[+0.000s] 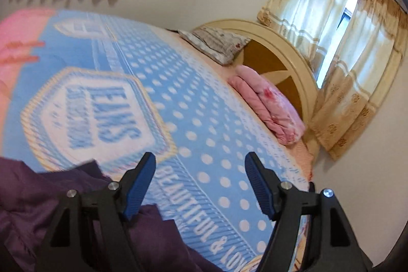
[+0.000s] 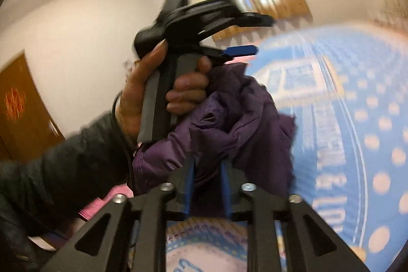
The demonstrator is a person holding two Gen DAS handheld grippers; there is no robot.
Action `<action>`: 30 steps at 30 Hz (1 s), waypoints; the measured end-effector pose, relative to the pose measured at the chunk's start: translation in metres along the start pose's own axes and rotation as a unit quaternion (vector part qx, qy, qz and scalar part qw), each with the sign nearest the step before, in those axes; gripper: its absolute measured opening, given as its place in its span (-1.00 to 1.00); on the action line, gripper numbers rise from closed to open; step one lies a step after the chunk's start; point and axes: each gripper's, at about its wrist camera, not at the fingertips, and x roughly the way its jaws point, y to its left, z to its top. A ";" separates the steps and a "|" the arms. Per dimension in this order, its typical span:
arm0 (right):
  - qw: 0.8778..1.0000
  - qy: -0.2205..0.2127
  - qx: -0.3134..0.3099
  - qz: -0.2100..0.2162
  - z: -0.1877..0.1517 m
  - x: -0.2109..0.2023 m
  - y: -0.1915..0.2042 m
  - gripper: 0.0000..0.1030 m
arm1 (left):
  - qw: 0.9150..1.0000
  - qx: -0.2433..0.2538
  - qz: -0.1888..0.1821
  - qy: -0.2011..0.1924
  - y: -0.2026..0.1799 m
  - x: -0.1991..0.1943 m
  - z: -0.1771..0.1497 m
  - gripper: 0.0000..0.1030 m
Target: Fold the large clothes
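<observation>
A dark purple padded garment [image 1: 38, 198] lies bunched at the lower left of the left wrist view, on a blue polka-dot bedspread [image 1: 204, 119]. My left gripper [image 1: 200, 167] is open and empty, just right of the garment's edge. In the right wrist view the same purple garment [image 2: 224, 124] hangs bunched in the air, and my right gripper [image 2: 207, 167] is shut on a fold of it. The left gripper [image 2: 239, 50] shows there from the side, held by a hand [image 2: 163, 93] above the garment.
The bed has a cream and brown headboard [image 1: 275, 60], a grey patterned pillow [image 1: 216, 42] and a folded pink quilt [image 1: 270, 103]. Curtained windows [image 1: 339, 47] stand behind. A brown door [image 2: 20, 108] is at the left of the right wrist view.
</observation>
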 end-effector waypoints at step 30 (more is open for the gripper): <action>0.994 0.078 0.065 0.048 0.096 0.089 -0.012 0.62 | 0.980 -0.047 0.161 -0.106 0.068 -0.151 -0.124 1.00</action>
